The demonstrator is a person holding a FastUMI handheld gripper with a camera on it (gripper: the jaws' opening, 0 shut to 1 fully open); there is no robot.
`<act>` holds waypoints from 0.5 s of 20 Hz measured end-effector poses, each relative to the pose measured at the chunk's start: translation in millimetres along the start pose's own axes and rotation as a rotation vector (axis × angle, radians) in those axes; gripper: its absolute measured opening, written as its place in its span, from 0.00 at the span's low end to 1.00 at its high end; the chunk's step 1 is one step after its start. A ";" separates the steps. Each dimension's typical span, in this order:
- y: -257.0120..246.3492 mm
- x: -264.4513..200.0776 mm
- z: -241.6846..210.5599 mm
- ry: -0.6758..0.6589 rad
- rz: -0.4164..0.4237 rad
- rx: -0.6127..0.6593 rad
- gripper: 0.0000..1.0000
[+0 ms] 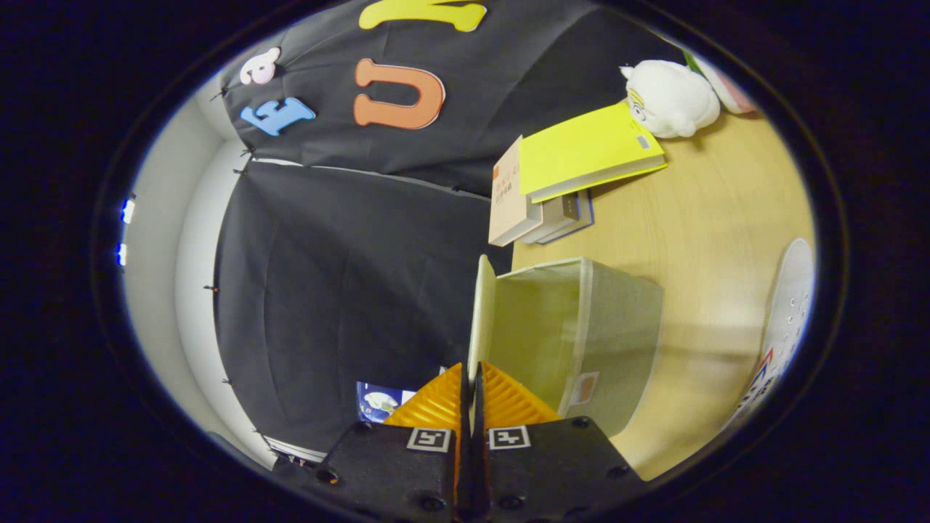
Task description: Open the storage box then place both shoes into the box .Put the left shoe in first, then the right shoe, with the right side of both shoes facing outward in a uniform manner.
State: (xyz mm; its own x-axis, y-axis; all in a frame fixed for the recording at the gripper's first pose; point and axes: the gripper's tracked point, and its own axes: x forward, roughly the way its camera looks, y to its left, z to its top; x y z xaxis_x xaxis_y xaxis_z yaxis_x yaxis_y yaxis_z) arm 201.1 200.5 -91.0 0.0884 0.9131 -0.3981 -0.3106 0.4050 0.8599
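Gripper (pixel 472 378) fingers pinched tight on the storage box (pixel 581 327) lid's (pixel 481 319) edge, box's inside hidden, shoe (pixel 788 319) beside it cut off.

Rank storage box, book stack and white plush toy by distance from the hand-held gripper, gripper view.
The hand-held gripper has its fingers closed on the box's lid edge.
1. Storage box: at the fingers, its lid flap pinched between them.
2. Book stack: beyond the box on the wooden table, yellow book on top.
3. White plush toy: farthest, just past the books.
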 end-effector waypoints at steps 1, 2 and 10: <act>11.1 3.8 -0.8 -0.010 -0.006 -0.010 0.06; 23.4 8.8 -0.2 -0.020 -0.011 -0.024 0.05; 117.9 93.5 -7.2 -0.072 -0.022 -0.132 0.07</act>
State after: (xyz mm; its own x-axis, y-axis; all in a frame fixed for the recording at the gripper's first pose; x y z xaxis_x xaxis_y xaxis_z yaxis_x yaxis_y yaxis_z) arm 165.9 333.3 -29.1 0.1625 0.9068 -0.3889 -0.4294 0.4199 0.7996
